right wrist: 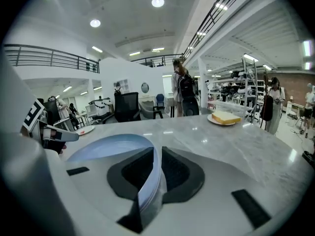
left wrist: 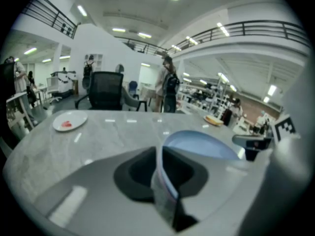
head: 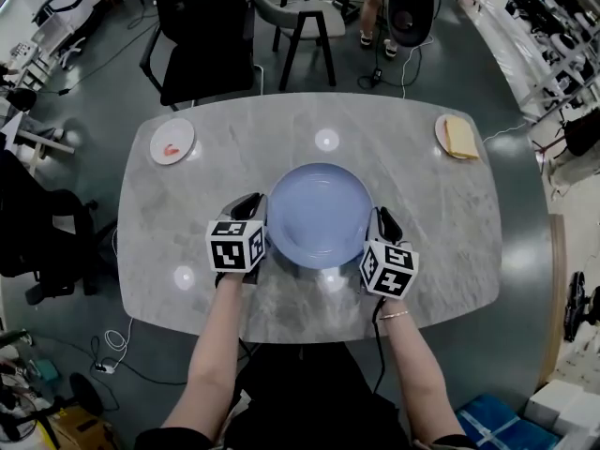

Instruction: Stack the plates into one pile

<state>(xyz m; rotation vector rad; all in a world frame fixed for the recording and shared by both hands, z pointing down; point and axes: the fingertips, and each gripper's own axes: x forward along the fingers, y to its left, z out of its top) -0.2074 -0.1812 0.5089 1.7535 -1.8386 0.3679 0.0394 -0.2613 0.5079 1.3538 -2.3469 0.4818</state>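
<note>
A large pale blue plate [head: 319, 214] lies on the marble table [head: 412, 195], near its front middle. My left gripper [head: 260, 219] is at the plate's left rim and my right gripper [head: 378, 225] at its right rim. In the left gripper view the blue plate's [left wrist: 202, 144] rim runs between the jaws of the left gripper [left wrist: 160, 159]. The right gripper view shows the blue plate's [right wrist: 106, 146] rim inside the right gripper [right wrist: 156, 156], with a thin gap beside it. A small plate with red food [head: 172, 142] sits far left. A plate with yellow bread [head: 457, 137] sits far right.
Two chairs [head: 202, 36] [head: 305, 17] stand behind the table's far edge. A person [right wrist: 183, 90] stands beyond the table. Cables lie on the floor at the left [head: 112, 340]. The person's forearms reach over the near table edge.
</note>
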